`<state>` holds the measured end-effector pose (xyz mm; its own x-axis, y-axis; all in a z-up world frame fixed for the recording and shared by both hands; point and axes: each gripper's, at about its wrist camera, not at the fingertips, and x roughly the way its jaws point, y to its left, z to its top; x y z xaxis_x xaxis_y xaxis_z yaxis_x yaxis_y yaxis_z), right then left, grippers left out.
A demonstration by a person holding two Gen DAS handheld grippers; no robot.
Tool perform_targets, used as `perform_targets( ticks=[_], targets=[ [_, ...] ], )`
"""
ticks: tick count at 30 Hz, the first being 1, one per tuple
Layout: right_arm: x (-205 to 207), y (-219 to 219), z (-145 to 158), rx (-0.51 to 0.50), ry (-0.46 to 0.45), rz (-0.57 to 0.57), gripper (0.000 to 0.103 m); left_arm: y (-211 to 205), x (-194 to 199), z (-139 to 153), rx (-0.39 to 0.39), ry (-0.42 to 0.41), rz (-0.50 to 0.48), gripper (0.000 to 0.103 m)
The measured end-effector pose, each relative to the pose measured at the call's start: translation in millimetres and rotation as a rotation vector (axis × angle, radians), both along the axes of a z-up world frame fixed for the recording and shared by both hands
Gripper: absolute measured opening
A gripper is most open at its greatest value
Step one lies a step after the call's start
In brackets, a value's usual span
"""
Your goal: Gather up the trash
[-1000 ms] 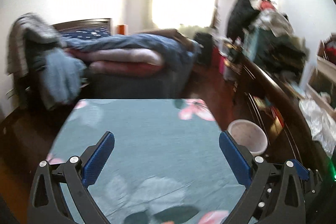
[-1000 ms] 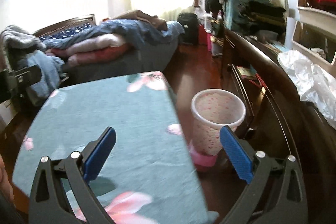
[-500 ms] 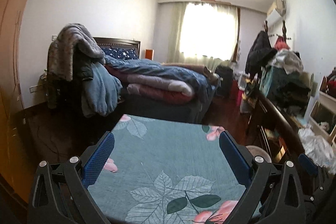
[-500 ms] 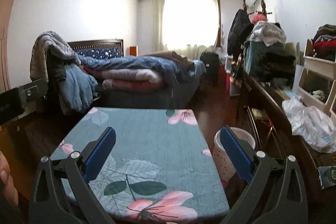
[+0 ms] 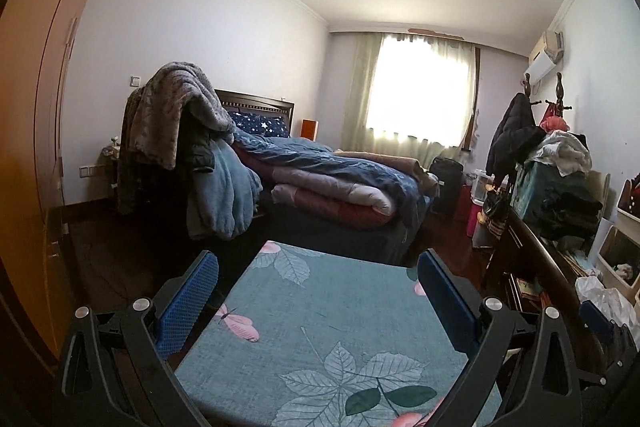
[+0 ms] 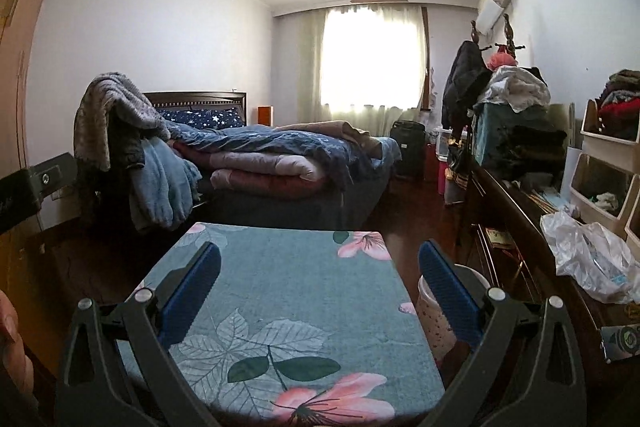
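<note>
A pale dotted trash bin (image 6: 434, 319) with a pink base stands on the floor right of the table, partly behind my right gripper's right finger. No loose trash shows on the teal flowered tablecloth (image 6: 280, 287), also seen in the left wrist view (image 5: 336, 315). My left gripper (image 5: 318, 285) is open and empty above the table. My right gripper (image 6: 320, 277) is open and empty above the table too. A crumpled clear plastic bag (image 6: 588, 259) lies on the dark sideboard at the right; it also shows in the left wrist view (image 5: 608, 297).
A bed (image 6: 288, 163) piled with quilts stands beyond the table. A chair draped with blankets (image 5: 188, 147) is at the left. A dark sideboard (image 6: 520, 223) heaped with clothes runs along the right wall, with white storage bins (image 6: 608, 163). A wardrobe (image 5: 36, 147) is at the far left.
Both grippers have tilted upward and drawn back from the table. The ceiling and light now show; the trash bin has dropped lower and is mostly hidden. Both stay open.
</note>
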<state>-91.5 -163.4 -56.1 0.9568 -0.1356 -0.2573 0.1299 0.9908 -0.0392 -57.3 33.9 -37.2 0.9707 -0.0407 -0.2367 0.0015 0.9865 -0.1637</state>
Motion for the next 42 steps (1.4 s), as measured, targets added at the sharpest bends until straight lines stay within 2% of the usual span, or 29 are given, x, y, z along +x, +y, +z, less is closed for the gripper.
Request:
perform_targets(
  ticks=[17,42],
  targets=[
    [0.8,7.9,-1.9,-0.014,0.009,0.004,0.1,5.0,-5.7,-1.5,-0.003,-0.007,0.004,0.099],
    [1.3,-3.7,-4.9,-0.004,0.015,-0.008,0.1,-2.9,-3.5,-0.6,0.004,-0.003,-0.01,0.099]
  ],
)
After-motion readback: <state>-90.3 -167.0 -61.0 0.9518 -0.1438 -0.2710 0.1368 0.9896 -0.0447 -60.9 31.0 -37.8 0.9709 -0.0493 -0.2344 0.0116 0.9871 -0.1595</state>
